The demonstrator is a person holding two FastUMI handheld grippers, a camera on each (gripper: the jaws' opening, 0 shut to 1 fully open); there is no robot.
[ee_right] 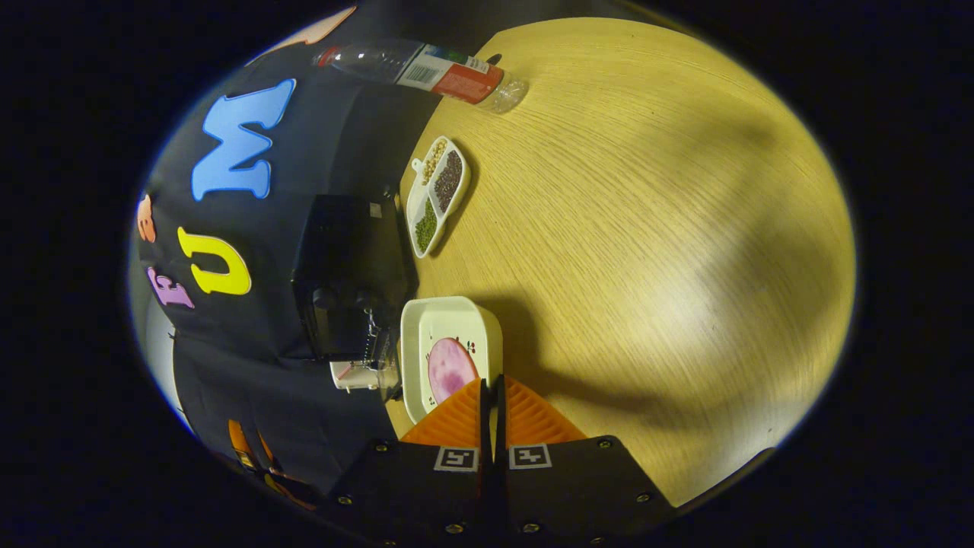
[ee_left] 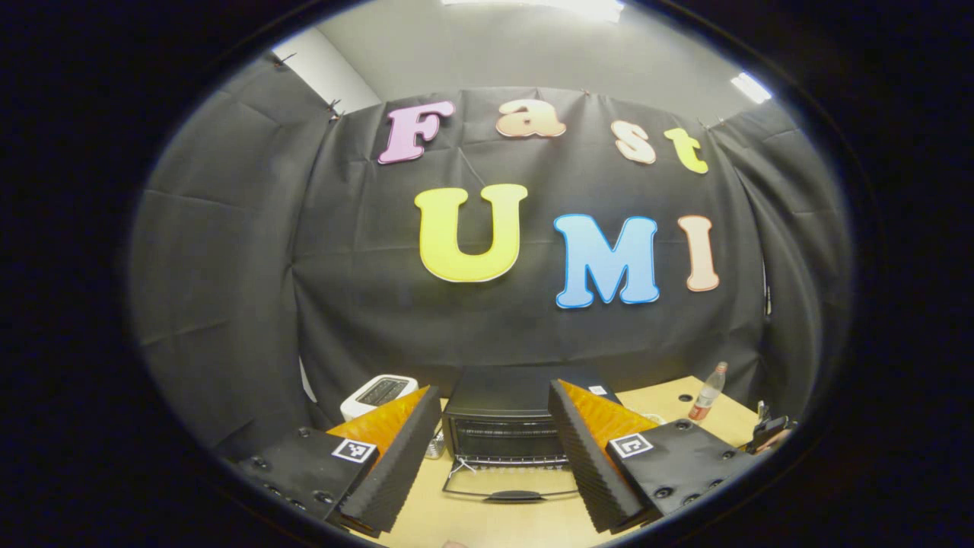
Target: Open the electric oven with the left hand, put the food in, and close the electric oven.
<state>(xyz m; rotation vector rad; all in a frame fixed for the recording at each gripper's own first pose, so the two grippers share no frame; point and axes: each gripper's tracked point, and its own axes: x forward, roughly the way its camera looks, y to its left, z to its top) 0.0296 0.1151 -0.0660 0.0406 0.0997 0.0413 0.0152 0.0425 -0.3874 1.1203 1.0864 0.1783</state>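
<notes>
The oven (ee_left: 506,430) sat at the back of the bench (ee_left: 487,525) with its door (ee_left: 511,485) already folded down flat. The left tool (ee_left: 494,457) hung in front of it with its fingers wide apart, holding nothing.

The right tool (ee_right: 491,399) had its fingers pressed together on the rim of a white dish (ee_right: 449,354). A round pink slice of food (ee_right: 450,369) lay in that dish, and the dish was just beside the oven.

The grip was only on the thin edge, so I think the dish could tip and the food could slide out. The dish could also bump the open door on the way in.

A long white tray (ee_right: 436,194) lay farther along the bench. It had three parts, with pale beans, dark beans and green beans. A bottle (ee_right: 426,68) stood near the wall, and a white toaster (ee_left: 378,393) sat beside the oven.
</notes>
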